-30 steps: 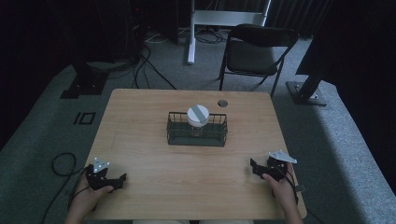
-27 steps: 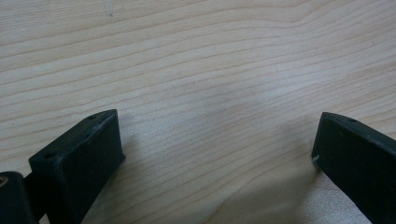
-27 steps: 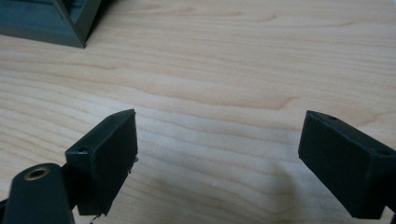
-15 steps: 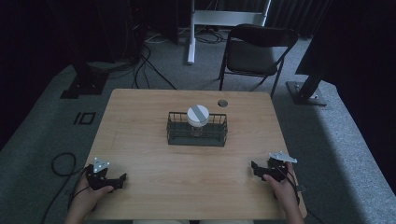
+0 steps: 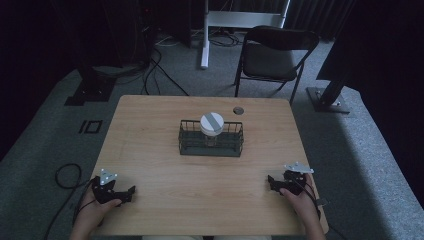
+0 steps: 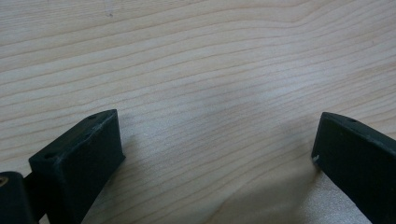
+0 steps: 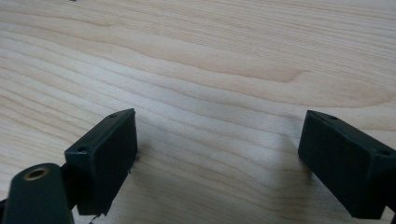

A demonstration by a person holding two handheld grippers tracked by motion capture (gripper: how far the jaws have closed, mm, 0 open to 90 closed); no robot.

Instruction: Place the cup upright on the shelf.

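Note:
A black wire basket (image 5: 211,139) stands at the middle of the wooden table (image 5: 150,150). Inside it is a clear jar with a white lid (image 5: 212,122). My left gripper (image 5: 131,191) rests on the table near the front left corner, held by a hand, and stands open. In the left gripper view its jaws (image 6: 217,147) are wide apart over bare wood. My right gripper (image 5: 270,181) rests near the front right corner, also open. The right gripper view shows its jaws (image 7: 219,140) spread with only wood grain between them.
A small dark round hole (image 5: 238,110) sits in the table behind the basket. A black folding chair (image 5: 272,55) stands beyond the far edge. Cables (image 5: 65,175) lie on the grey floor at the left. Dark stands flank the table.

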